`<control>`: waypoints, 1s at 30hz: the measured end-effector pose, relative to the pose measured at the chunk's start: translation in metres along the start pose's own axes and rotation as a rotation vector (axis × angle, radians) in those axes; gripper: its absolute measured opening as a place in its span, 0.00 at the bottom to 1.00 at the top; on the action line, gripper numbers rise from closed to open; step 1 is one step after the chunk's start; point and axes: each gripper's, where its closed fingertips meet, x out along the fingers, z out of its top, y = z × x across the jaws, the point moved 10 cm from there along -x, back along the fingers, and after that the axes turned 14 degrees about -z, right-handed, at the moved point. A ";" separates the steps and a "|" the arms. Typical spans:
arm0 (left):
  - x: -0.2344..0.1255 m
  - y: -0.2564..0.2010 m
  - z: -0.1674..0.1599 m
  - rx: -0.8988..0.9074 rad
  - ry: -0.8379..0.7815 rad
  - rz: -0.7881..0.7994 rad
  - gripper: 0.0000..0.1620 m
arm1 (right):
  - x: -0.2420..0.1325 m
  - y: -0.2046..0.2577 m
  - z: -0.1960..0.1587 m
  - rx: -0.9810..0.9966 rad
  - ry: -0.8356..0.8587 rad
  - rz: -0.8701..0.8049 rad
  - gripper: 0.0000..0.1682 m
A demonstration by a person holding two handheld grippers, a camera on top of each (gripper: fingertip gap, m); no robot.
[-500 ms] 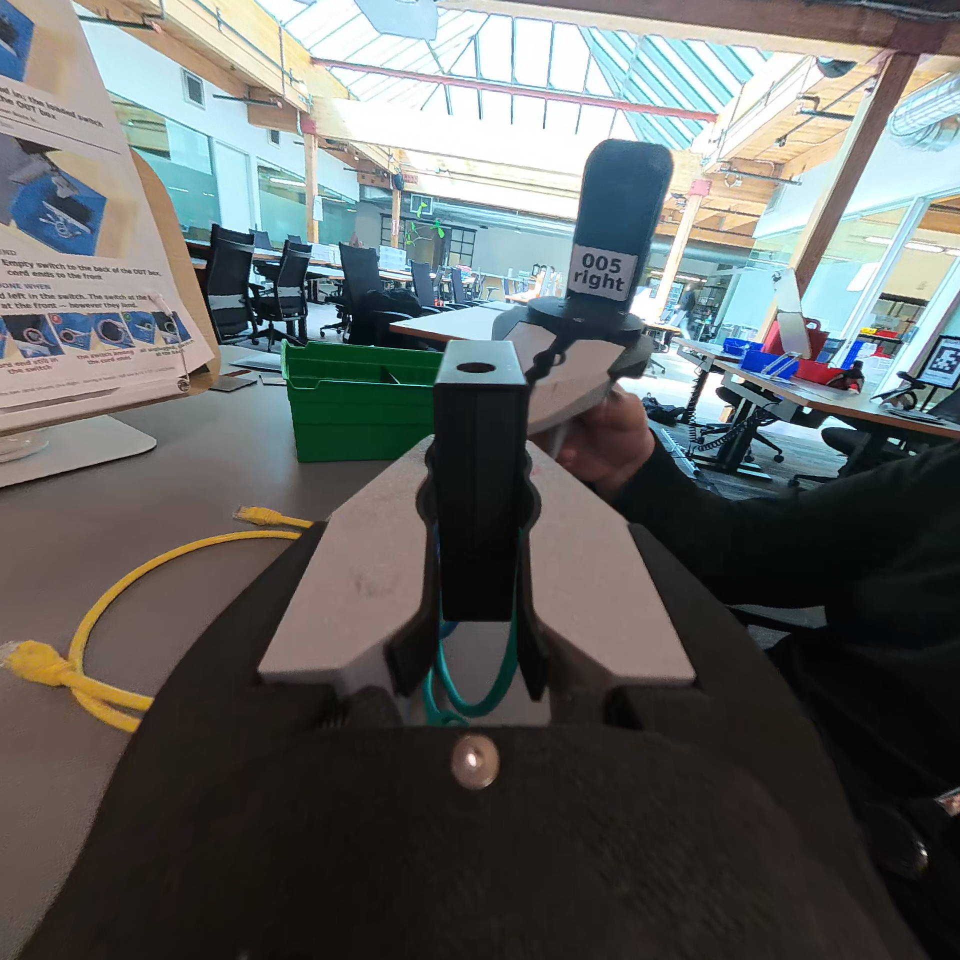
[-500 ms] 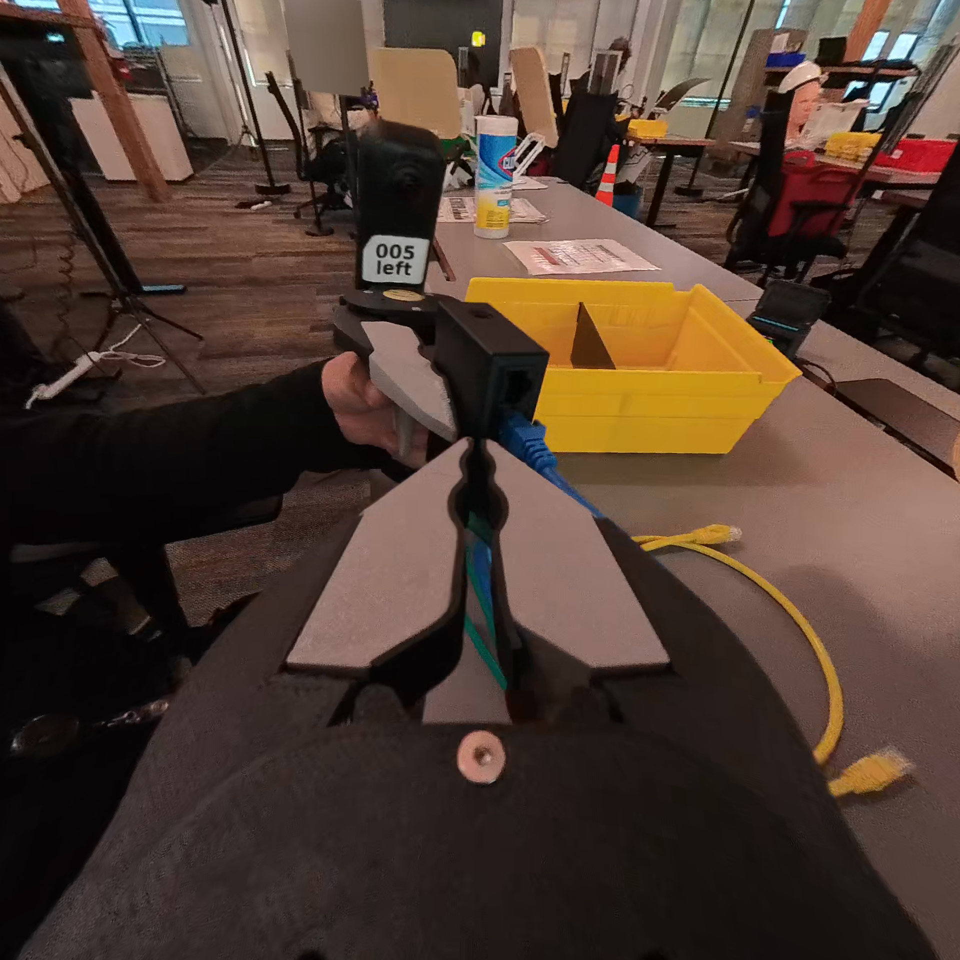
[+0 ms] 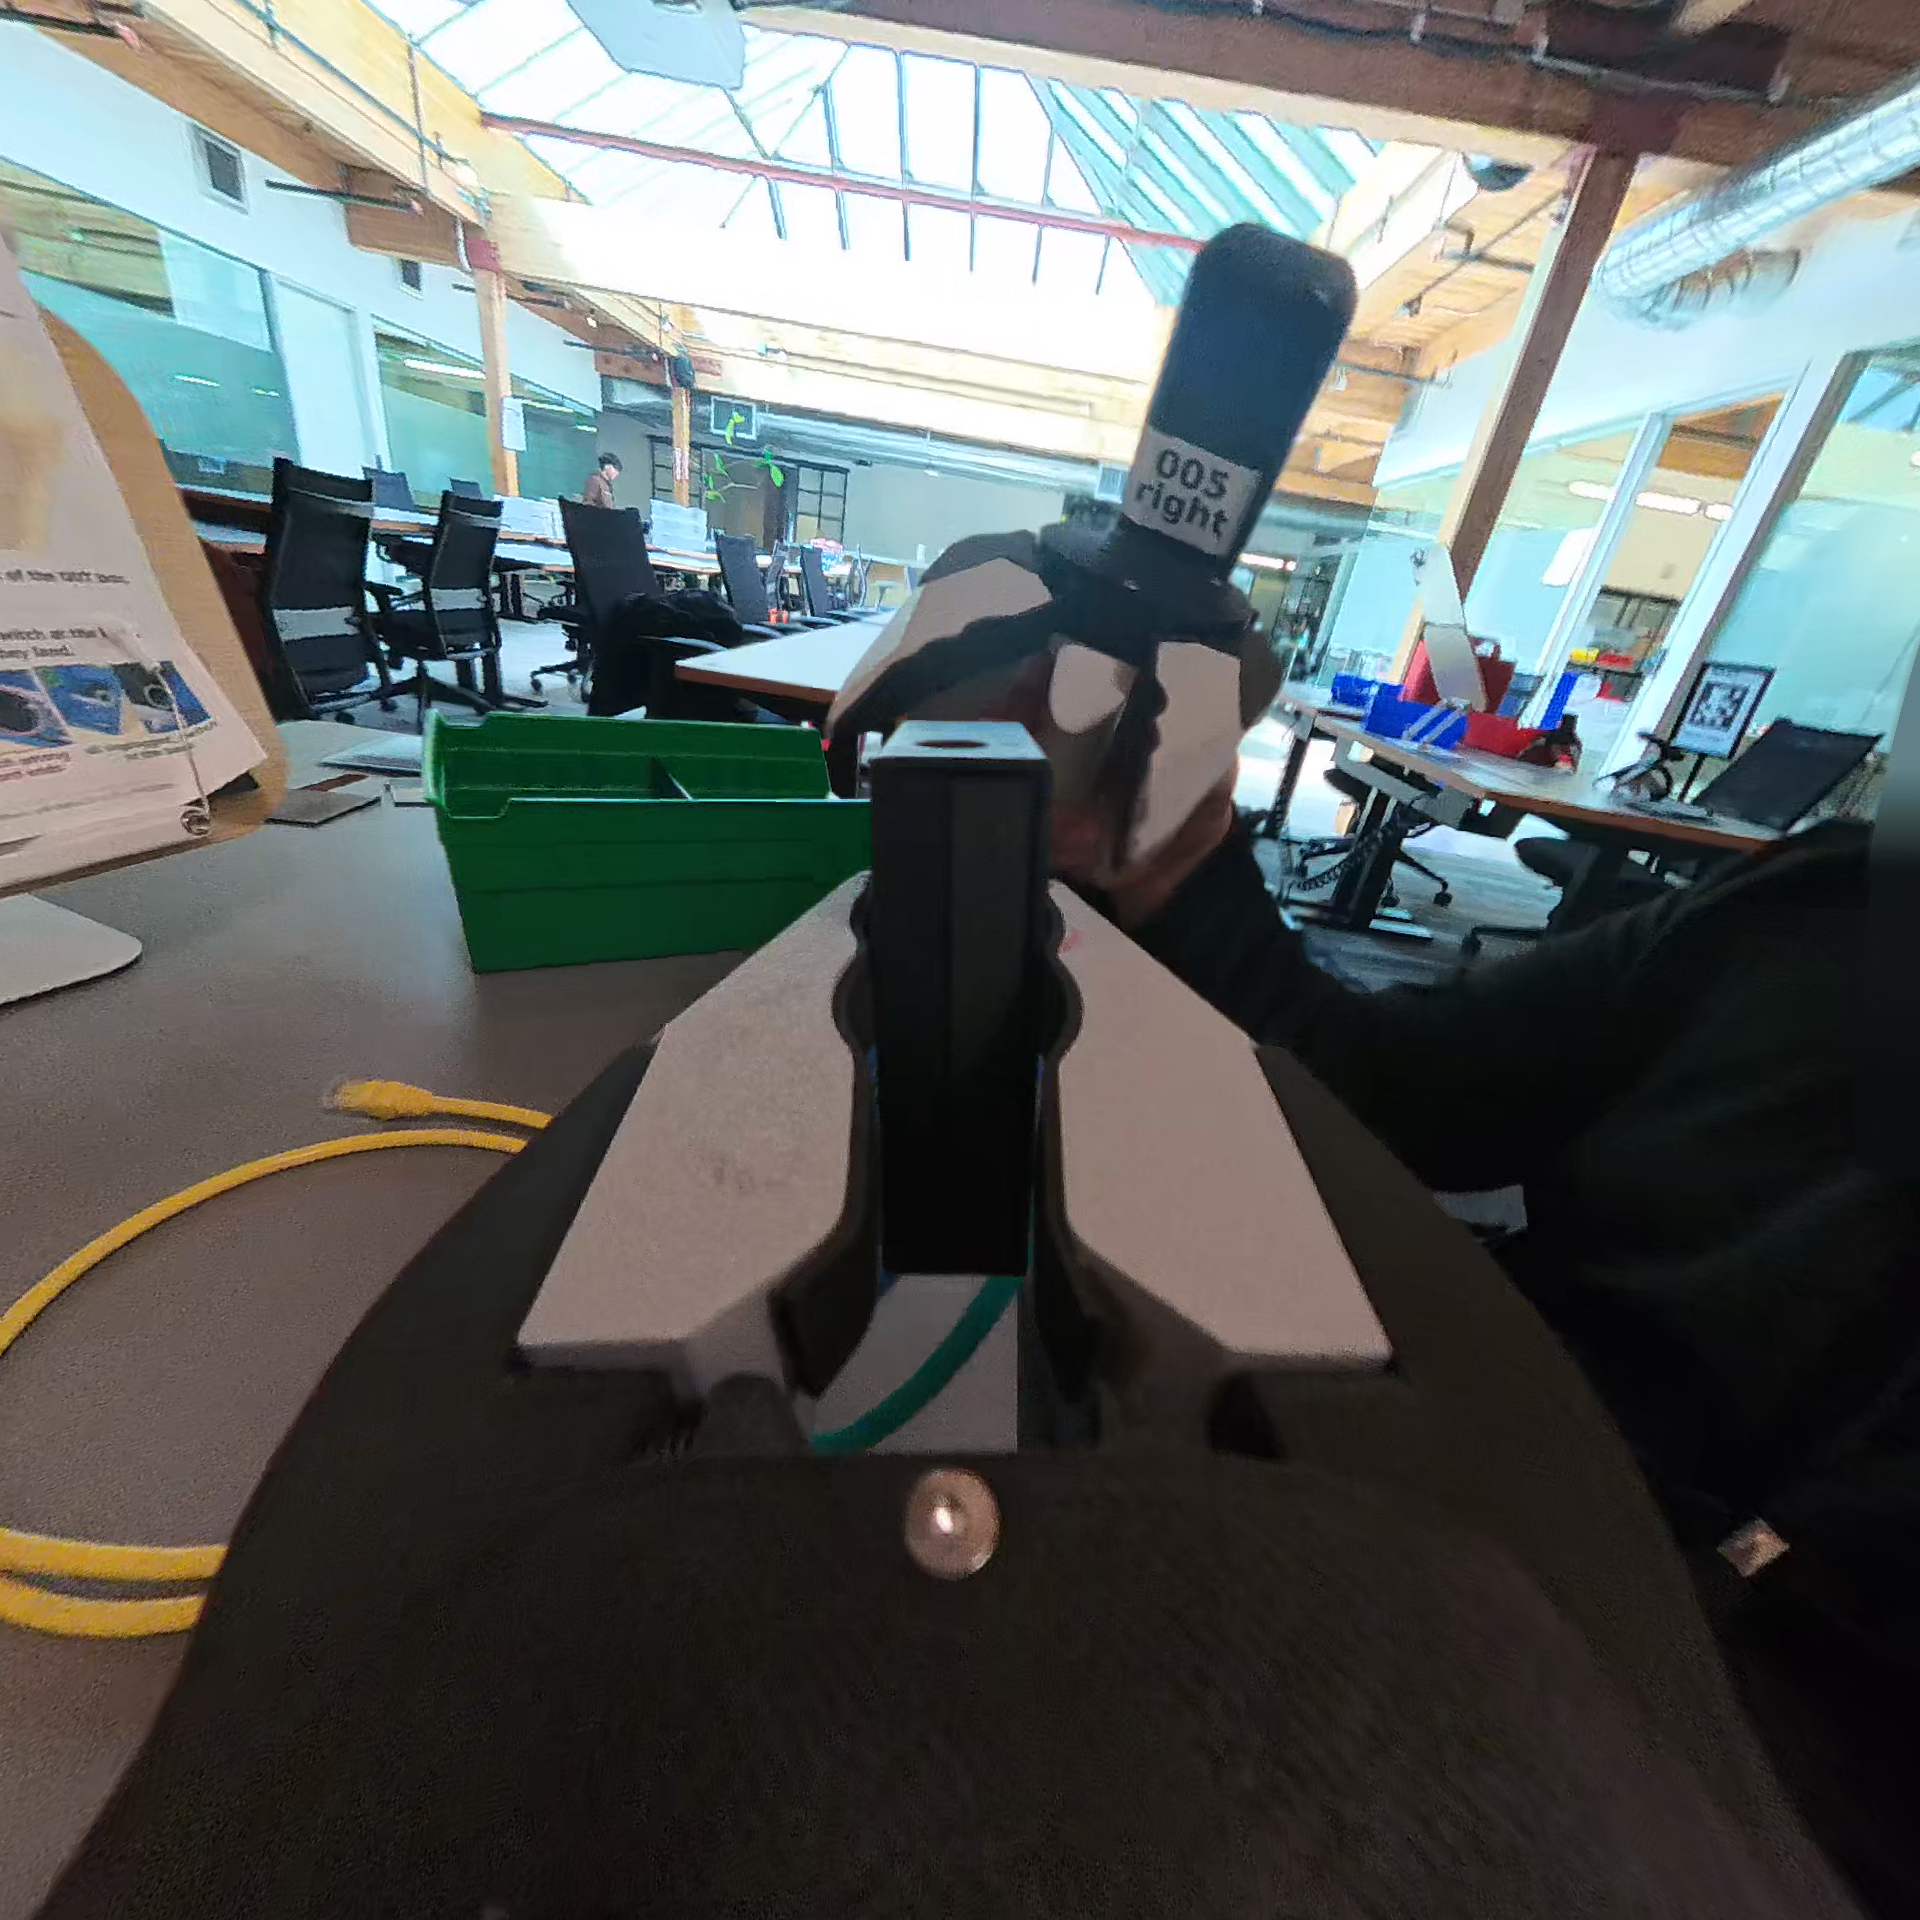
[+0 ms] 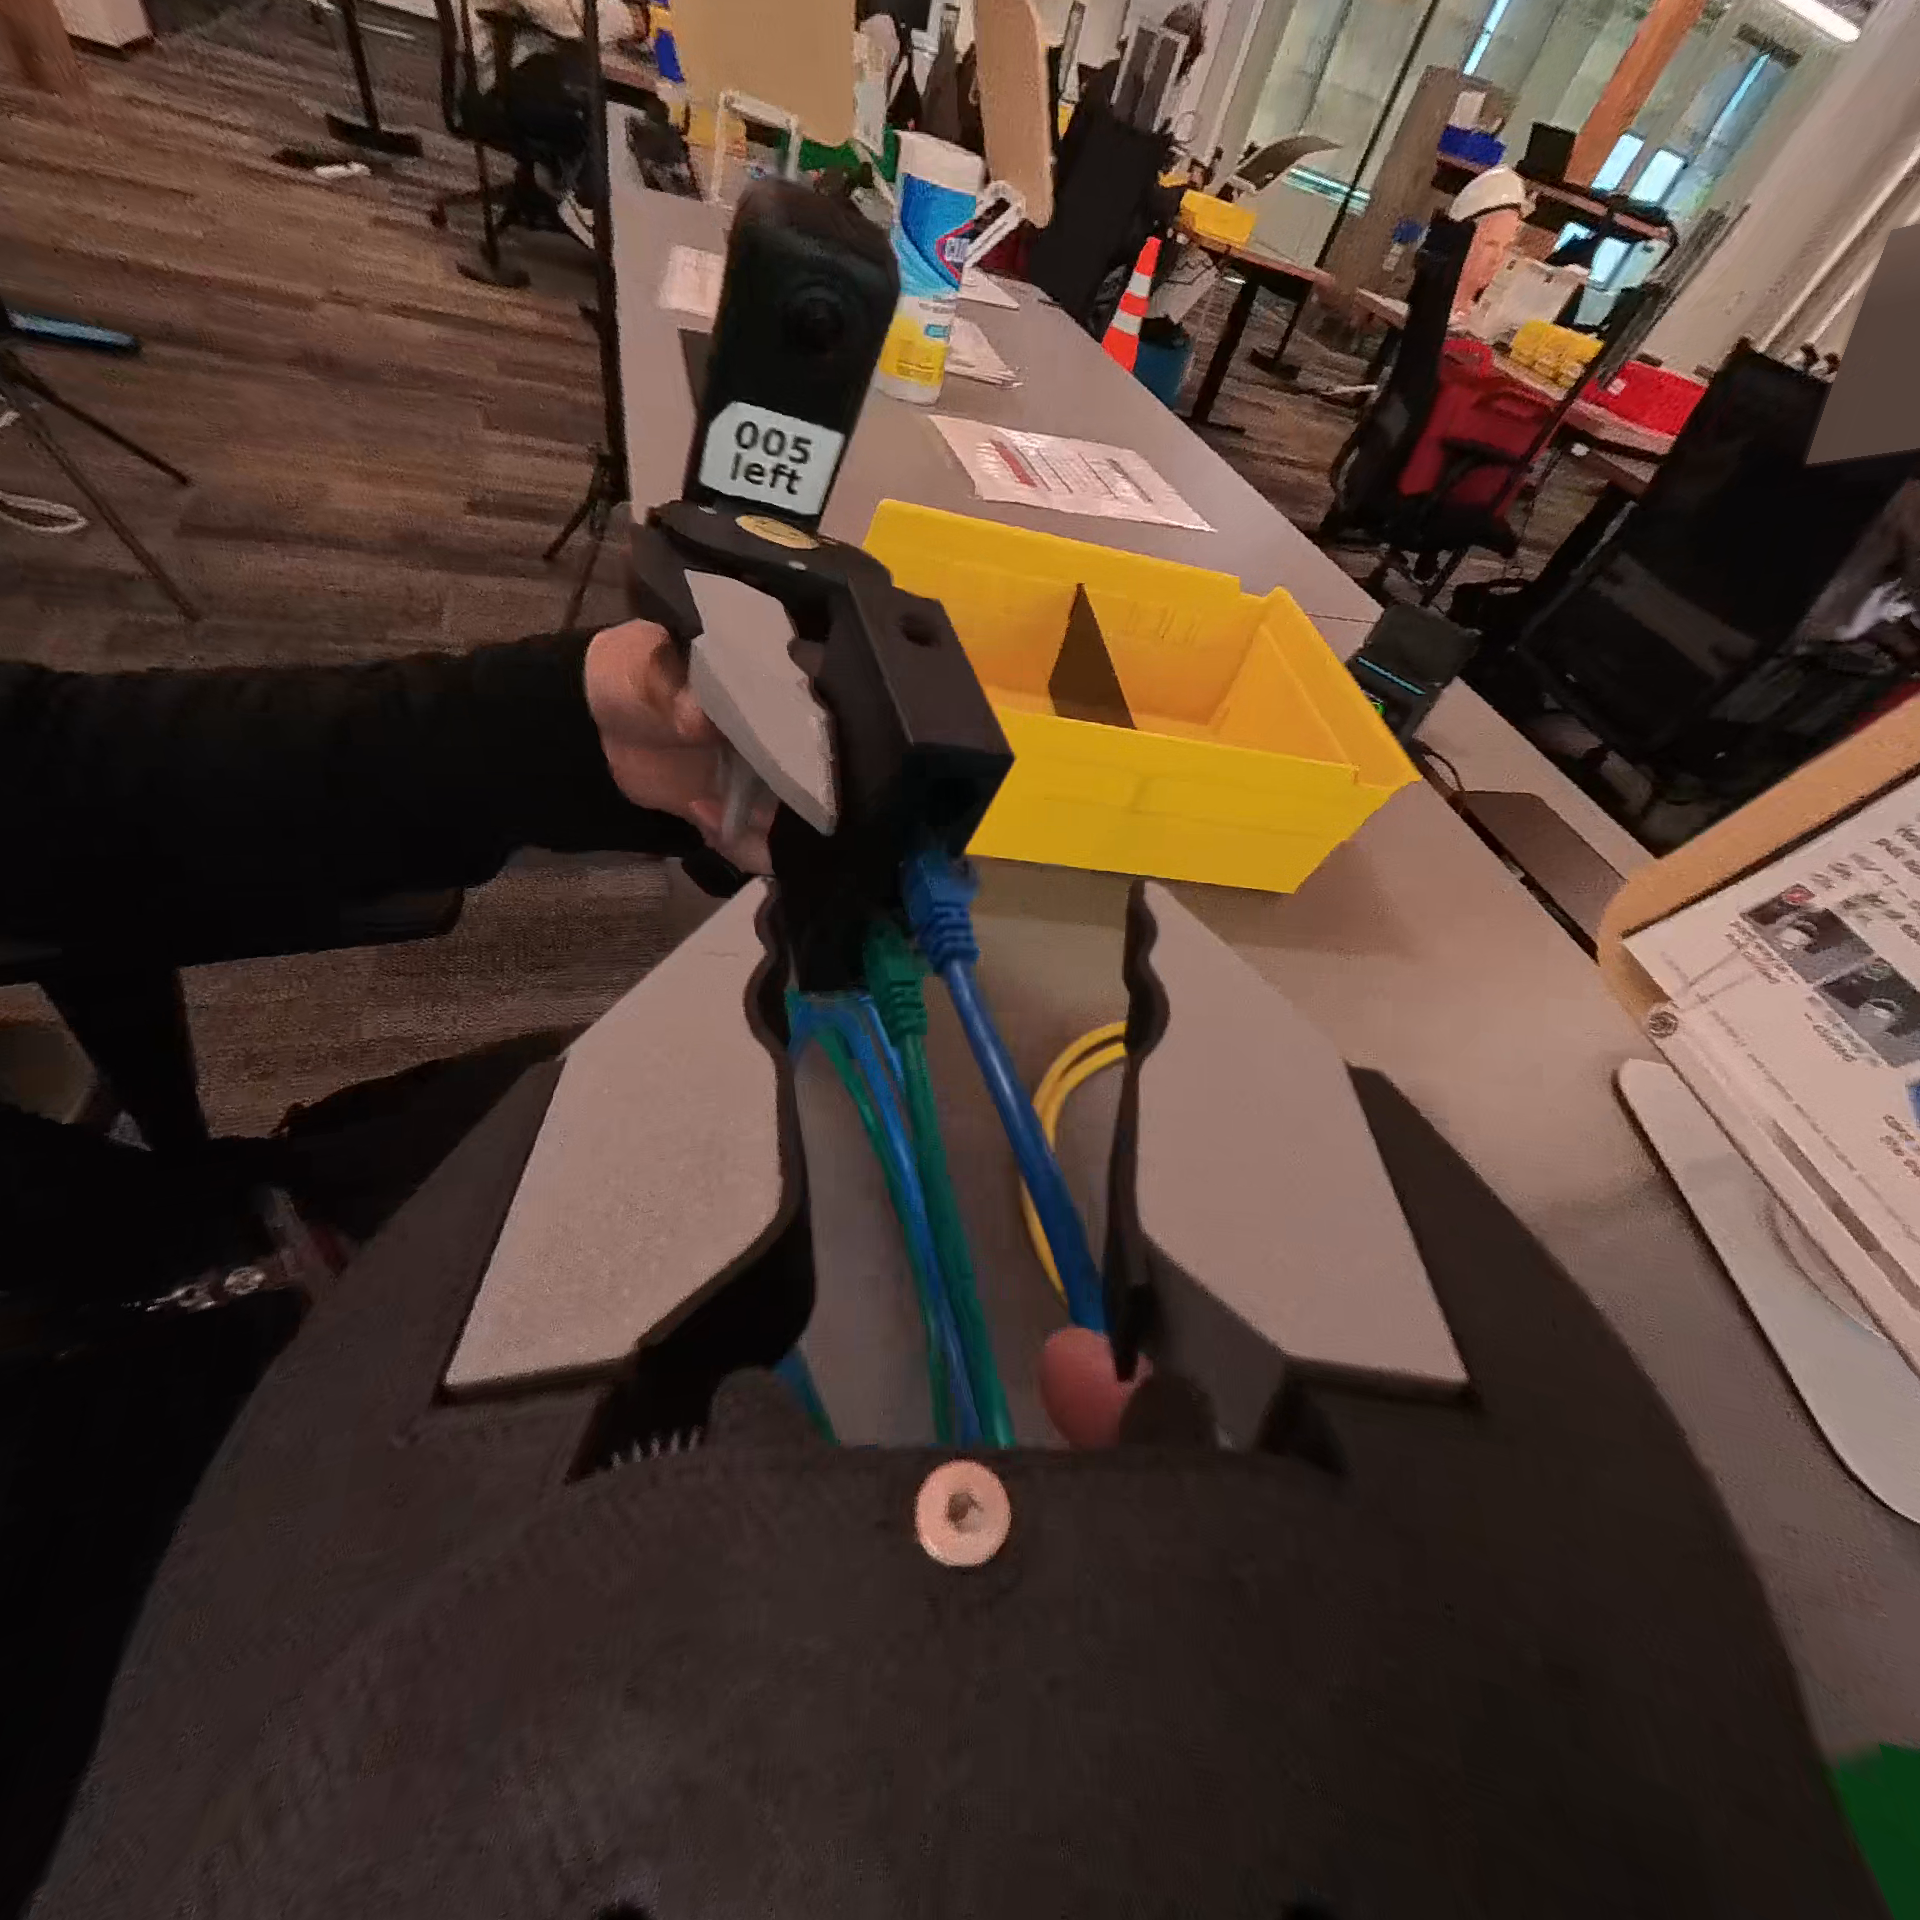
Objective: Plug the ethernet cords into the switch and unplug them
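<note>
Two grippers meet above the grey desk [image 4: 1455, 1018]. Left gripper [image 3: 956, 935] has its jaws clenched on the black switch [image 3: 956, 1039], held upright off the desk. Right gripper [image 4: 951, 925] has its jaws spread wide, gripping nothing; a blue cord [image 4: 997, 1060] and a green cord [image 4: 904, 997] hang plugged into the switch between them. A yellow cord [image 3: 208, 1184] lies loose on the desk, near a green bin [image 3: 634, 831] and yellow bin [image 4: 1164, 727]
</note>
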 end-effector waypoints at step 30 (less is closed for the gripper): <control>0.014 -0.027 -0.022 1.226 0.874 0.675 0.38 | 0.014 -0.055 -0.039 0.663 -0.055 0.305 0.13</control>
